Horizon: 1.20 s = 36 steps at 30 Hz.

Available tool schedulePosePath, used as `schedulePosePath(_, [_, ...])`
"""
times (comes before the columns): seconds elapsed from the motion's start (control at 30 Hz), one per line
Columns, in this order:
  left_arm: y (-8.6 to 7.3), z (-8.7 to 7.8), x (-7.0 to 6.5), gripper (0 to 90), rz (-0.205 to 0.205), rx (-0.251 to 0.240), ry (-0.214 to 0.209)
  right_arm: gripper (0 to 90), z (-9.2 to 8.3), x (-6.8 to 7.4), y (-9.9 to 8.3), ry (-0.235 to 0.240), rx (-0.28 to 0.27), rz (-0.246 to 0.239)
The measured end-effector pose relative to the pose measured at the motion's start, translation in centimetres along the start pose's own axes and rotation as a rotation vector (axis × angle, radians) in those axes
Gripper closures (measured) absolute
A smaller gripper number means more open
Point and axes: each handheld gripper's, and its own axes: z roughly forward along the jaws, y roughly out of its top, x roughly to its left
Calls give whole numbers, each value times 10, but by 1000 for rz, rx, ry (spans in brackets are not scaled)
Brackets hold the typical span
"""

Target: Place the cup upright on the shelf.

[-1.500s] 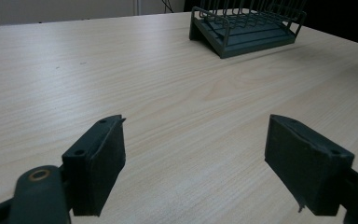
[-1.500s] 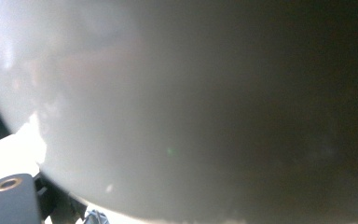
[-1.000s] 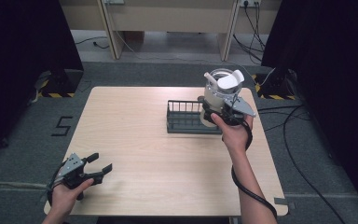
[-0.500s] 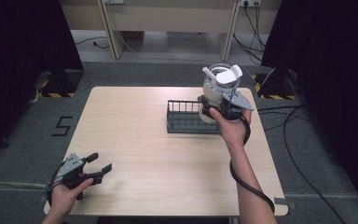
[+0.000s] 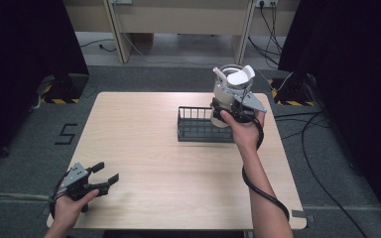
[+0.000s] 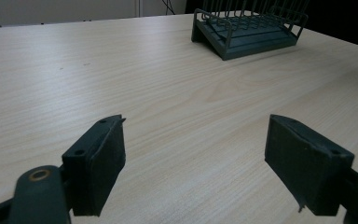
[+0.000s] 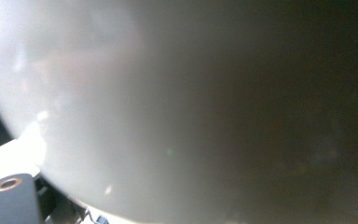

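**Right gripper clamped on a jar above the rack; left gripper idle at the near corner**

The right gripper (image 5: 226, 110), held from behind by the person's right hand (image 5: 245, 131), is closed on the lower body of a pale translucent jar (image 5: 226, 88), which it holds upright above the right end of a dark wire dish rack (image 5: 198, 124). Whether the jar's base touches the rack cannot be told. White utensils (image 5: 240, 76) stand inside the jar and lean over its rim. In the right gripper view the jar's wall (image 7: 177, 107) sits pressed close against the camera, blurred and grey. The right forearm stretches forward from the bottom edge of the high view, with a black cable (image 5: 258, 186) looping beside it.

The left gripper (image 5: 101, 179) rests low at the near left corner of the table, jaws spread wide with nothing between them; the left hand (image 5: 68, 208) grips its rear. The left gripper view shows bare wood between the jaws and the rack (image 6: 249, 28) well apart, farther across the table.

The light wooden table (image 5: 144, 148) stands on grey carpet (image 5: 25, 153). Black curtains (image 5: 25, 39) hang on both sides, and pale wooden furniture (image 5: 178, 20) lines the far wall, with cables (image 5: 317, 148) trailing over the floor at right.
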Motion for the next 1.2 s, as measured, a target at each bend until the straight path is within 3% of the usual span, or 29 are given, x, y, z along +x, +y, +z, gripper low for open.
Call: schedulePosePath(1.2, [0,0,1,195,-4,-1,-3,110,41,2,-11,-2,49,30])
